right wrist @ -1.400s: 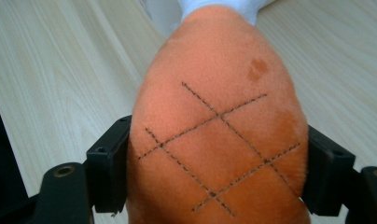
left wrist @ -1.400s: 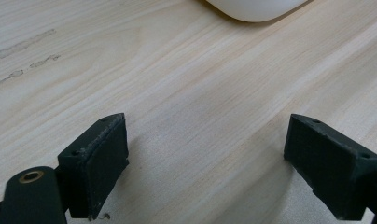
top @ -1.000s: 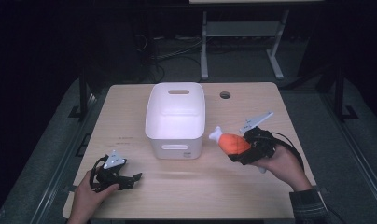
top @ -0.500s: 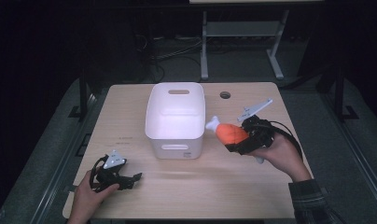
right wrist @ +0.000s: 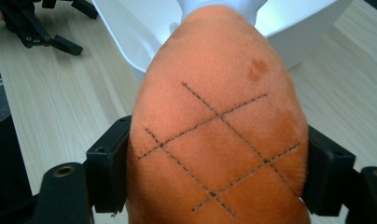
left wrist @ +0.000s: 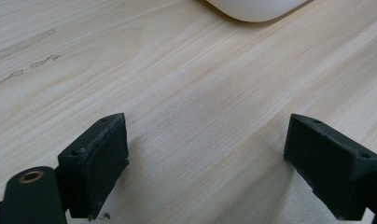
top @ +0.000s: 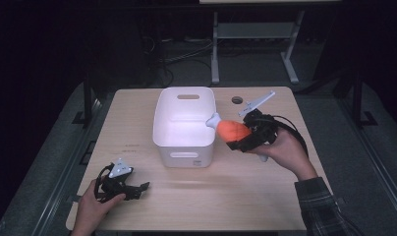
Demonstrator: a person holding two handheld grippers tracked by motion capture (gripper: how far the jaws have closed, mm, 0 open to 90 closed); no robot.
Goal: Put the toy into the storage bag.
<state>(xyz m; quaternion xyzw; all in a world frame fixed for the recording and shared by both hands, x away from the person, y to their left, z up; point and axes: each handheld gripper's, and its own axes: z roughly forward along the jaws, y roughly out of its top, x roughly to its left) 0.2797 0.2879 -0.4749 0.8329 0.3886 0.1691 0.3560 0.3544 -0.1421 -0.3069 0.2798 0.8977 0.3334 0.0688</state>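
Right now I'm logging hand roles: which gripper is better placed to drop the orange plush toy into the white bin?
Right gripper: it grips the orange plush toy at the white bin rim. Left gripper rests open, apart.

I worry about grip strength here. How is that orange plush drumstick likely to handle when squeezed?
The orange plush drumstick looks soft: its fuzzy, stitched body bulges between the right gripper jaws, so it probably squashes rather than breaks. The fabric likely resists slipping. It seems light, held up over the white bin rim.

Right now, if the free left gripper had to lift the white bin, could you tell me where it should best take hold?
Judging by shape, grip the white bin at its near wall's handle slot, approaching from the person's side: the left gripper, open, already rests before that wall.
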